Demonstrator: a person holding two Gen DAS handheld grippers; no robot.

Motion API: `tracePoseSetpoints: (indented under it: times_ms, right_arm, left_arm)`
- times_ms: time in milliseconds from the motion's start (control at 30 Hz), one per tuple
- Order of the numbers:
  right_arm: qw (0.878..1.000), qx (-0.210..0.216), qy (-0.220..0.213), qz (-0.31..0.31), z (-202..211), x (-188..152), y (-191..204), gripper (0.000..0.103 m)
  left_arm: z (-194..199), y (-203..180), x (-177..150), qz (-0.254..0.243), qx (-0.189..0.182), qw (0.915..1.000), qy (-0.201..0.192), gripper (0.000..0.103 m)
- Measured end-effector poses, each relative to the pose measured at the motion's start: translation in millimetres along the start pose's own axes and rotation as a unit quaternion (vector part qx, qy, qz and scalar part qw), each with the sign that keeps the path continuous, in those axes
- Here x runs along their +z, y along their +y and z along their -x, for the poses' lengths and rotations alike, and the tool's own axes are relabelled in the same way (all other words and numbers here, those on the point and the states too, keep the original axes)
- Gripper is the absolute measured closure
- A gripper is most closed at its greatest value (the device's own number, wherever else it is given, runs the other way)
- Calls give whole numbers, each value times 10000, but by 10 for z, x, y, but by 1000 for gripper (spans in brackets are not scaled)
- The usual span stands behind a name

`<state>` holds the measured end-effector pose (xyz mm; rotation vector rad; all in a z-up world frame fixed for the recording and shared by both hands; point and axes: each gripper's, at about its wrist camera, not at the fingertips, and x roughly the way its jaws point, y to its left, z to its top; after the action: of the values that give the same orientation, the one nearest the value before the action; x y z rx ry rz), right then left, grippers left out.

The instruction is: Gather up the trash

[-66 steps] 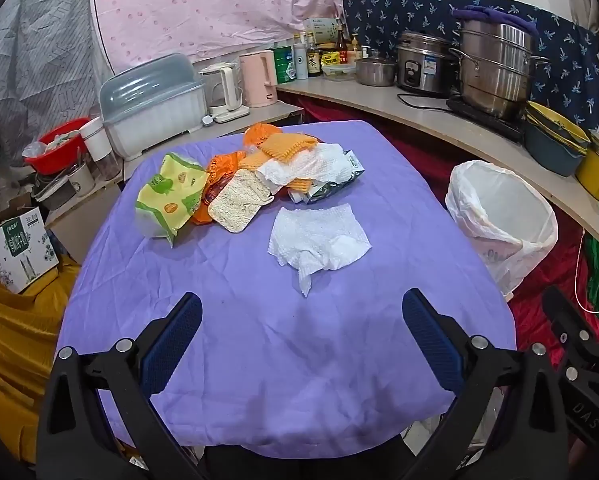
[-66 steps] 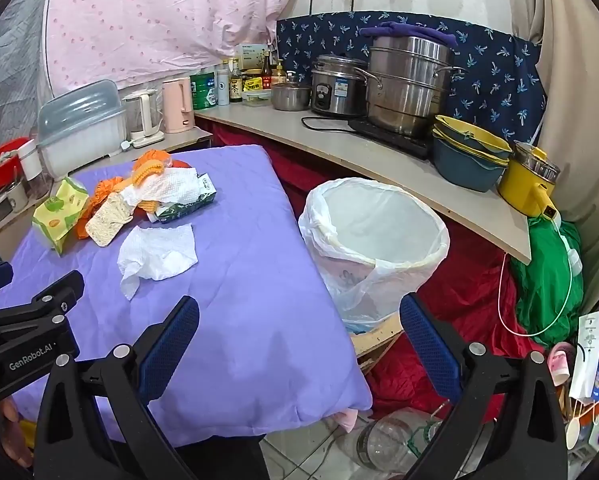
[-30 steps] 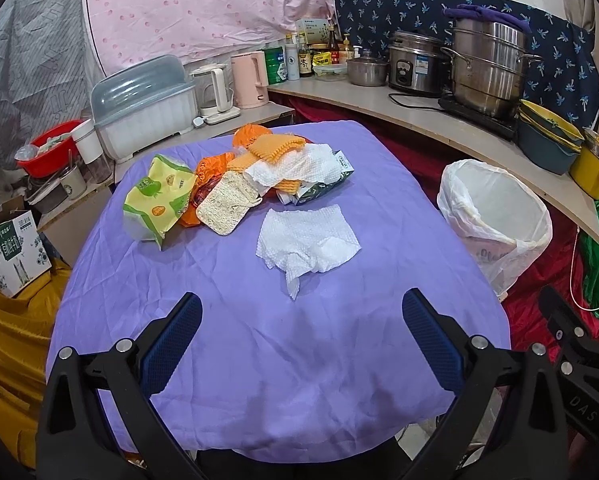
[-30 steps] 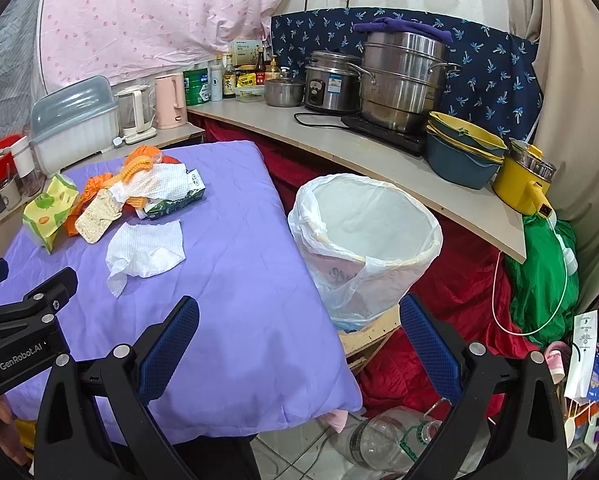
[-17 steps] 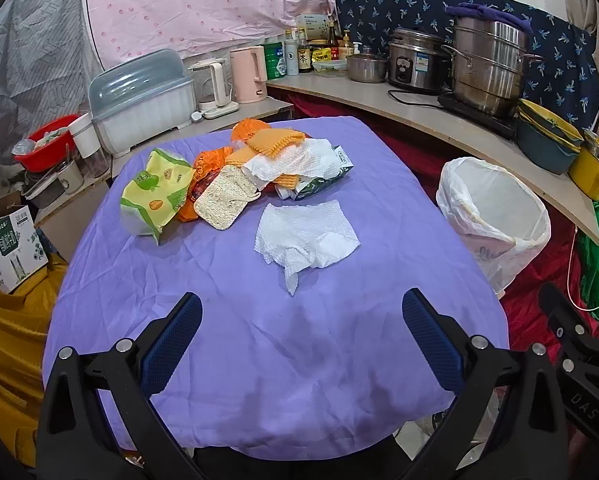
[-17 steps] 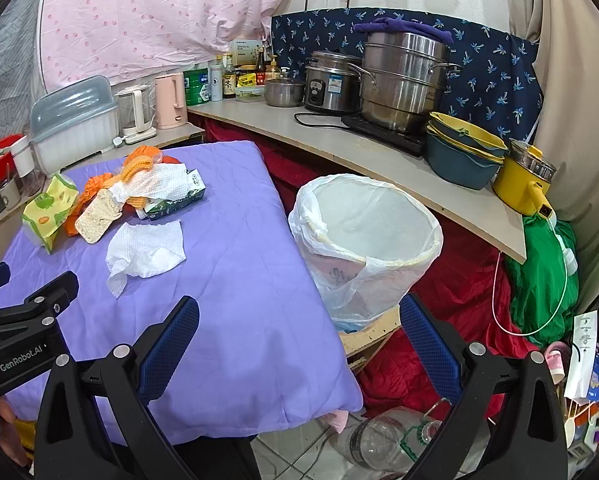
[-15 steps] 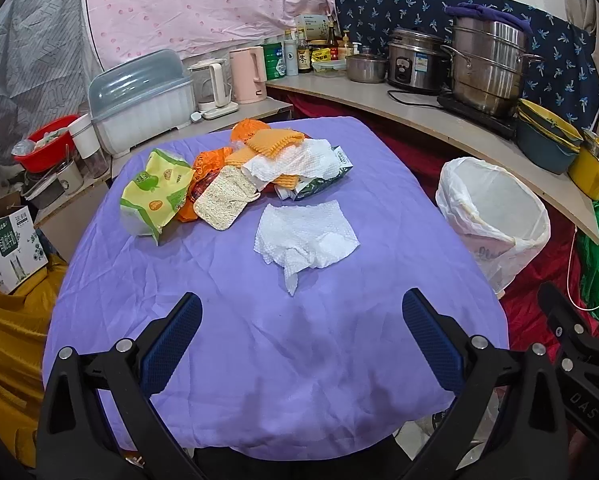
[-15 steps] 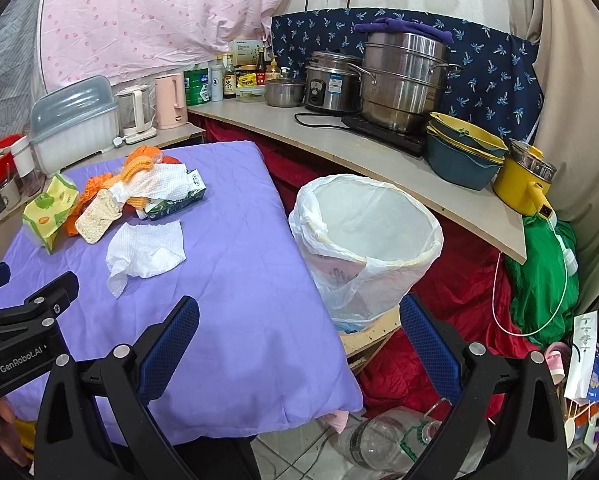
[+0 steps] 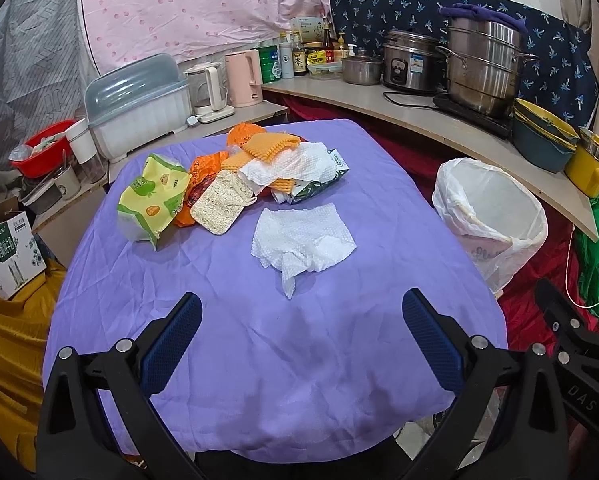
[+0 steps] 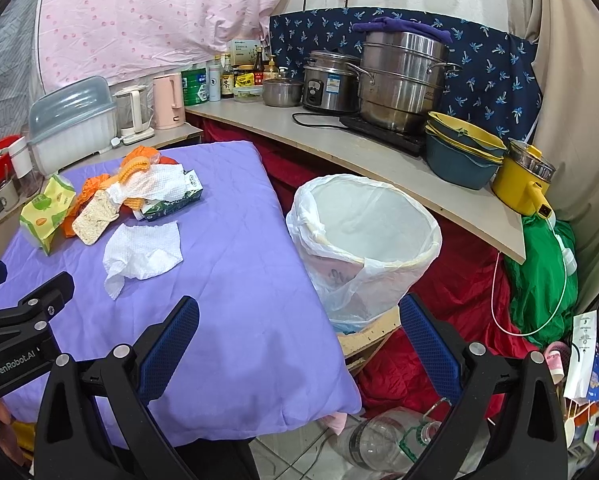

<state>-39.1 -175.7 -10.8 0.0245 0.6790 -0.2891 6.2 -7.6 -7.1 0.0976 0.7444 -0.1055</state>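
Left wrist view: left hand-held gripper point(image 9: 301, 344) gapes wide over the purple-clothed tabletop point(image 9: 339, 360), near a crumpled white paper towel point(image 9: 301, 240); right hand-held gripper point(image 10: 299, 344) gapes wide, empty, beside the white-bagged round trash bin point(image 10: 363, 240)

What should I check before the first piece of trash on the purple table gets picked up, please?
1. Left gripper open and empty: ok.
2. Right gripper open and empty: ok.
3. White paper towel lies alone, apart from the trash pile, nearest the grippers: ok.
4. Trash bin lined with a bag, mouth open, beside the table: ok.
5. Bin empty to the bottom: cannot tell.
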Motion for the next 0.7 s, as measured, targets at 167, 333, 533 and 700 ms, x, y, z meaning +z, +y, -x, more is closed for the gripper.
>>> tracePoseSetpoints:
  times_ms: [167,333,533,700]
  right_arm:
    - [10000,13,-17,-2,-2,10,-4,7]
    - [10000,17,-22,-3,-12,30,-25,7]
    - [10000,5,-17,-1,-8,39,-22,7]
    - [10000,6,-21,-3,-12,38,-26,7]
  left_arm:
    - [-7,-6,6,-8,7,10000,-4,7]
    - [-3,5,14,8,2,10000,4,7]
    - [-30,19,25,48,-26,10000,52,7]
    - [-16,41,35,49,-31,10000,51,7]
